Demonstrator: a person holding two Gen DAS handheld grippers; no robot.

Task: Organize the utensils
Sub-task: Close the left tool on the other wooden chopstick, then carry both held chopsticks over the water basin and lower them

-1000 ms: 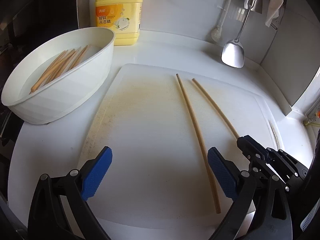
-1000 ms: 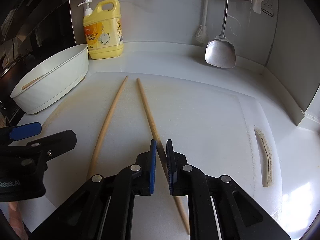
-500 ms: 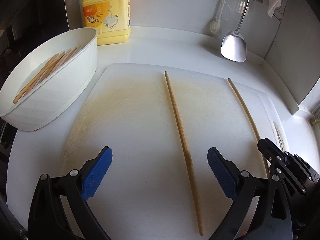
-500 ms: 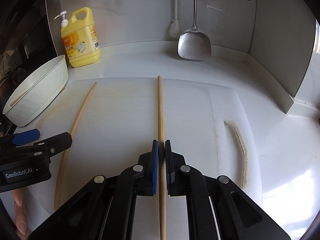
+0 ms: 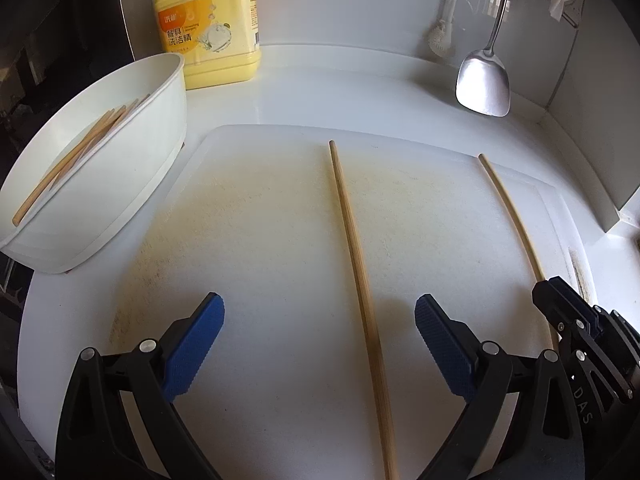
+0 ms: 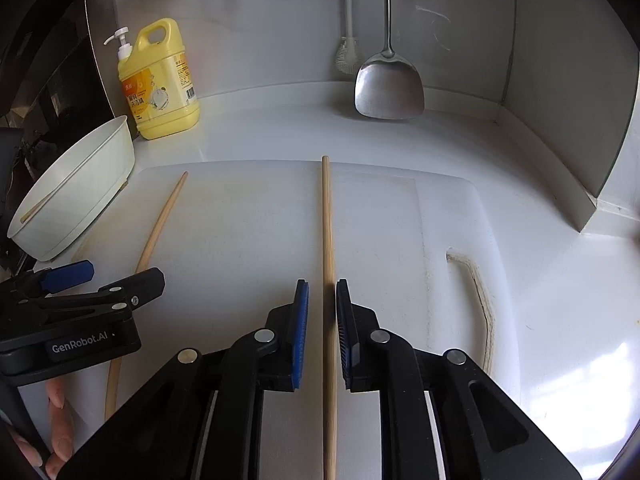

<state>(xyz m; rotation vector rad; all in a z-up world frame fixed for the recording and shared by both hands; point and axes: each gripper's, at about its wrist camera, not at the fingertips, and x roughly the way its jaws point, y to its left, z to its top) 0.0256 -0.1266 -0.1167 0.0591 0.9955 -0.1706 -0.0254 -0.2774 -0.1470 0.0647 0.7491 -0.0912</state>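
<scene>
Released chopstick (image 6: 329,240) lies between the opening right tool (image 6: 322,322) (near end cropped).

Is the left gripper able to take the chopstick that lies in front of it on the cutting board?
Probably yes. The left gripper is open, and the chopstick lies between its fingers on the cutting board, with nothing in the way.

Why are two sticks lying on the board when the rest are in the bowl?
Two long wooden chopsticks lie loose and far apart on the stained white cutting board; the others sit in the white oval bowl. The right gripper is opening around one.
</scene>
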